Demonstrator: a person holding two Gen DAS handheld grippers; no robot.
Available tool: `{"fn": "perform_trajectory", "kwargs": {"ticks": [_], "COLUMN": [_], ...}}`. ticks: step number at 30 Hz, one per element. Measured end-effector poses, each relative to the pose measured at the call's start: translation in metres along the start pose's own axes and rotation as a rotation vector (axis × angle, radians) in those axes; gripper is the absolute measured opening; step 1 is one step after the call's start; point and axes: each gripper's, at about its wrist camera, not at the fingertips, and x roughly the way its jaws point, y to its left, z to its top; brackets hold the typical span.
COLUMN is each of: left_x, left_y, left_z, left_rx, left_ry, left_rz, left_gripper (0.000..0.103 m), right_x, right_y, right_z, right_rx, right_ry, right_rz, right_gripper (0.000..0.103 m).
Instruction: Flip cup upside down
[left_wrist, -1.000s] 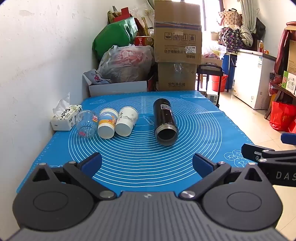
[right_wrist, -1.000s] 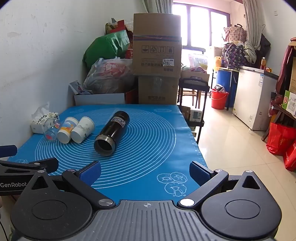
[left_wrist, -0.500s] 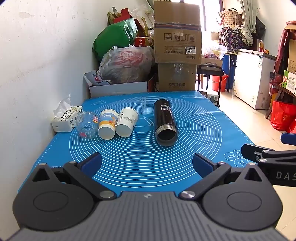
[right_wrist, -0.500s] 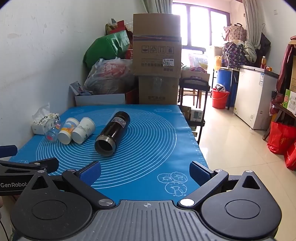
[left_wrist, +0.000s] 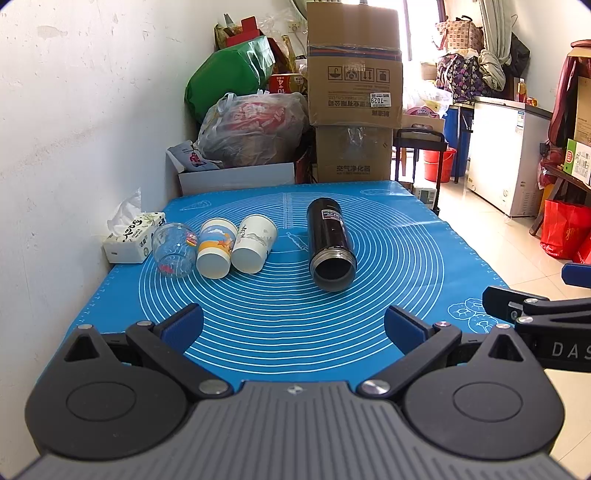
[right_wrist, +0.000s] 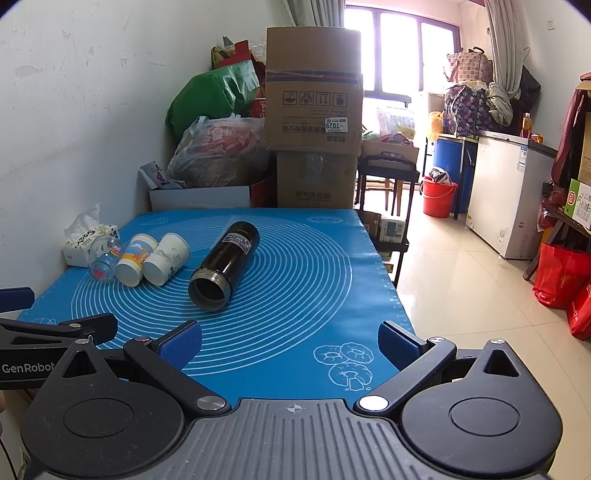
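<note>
A black flask-style cup lies on its side on the blue mat, open mouth toward me; it also shows in the right wrist view. Left of it lie a white paper cup, a blue-and-yellow paper cup and a clear glass, all on their sides. My left gripper is open and empty, near the mat's front edge, well short of the cups. My right gripper is open and empty at the mat's front right.
A tissue pack sits against the white wall at the left. Cardboard boxes and filled bags stand behind the table's far edge. Tiled floor, a white chest freezer and red bags are to the right.
Both grippers have drifted very slightly; the cups have not moved and both jaws stay open.
</note>
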Motion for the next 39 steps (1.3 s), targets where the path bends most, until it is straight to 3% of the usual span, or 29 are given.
{"fn": "perform_trajectory", "kwargs": {"ticks": [39], "left_x": [-0.0041], "left_y": [-0.0016], "left_z": [0.0025], "left_rx": [0.005], "left_ry": [-0.001], "left_rz": [0.002], "left_gripper": [0.102], "right_x": [0.0006], "right_y": [-0.0007], "right_z": [-0.0004], "right_rx": [0.001], "right_ry": [0.003], "right_rz": [0.003], "right_gripper": [0.103]}}
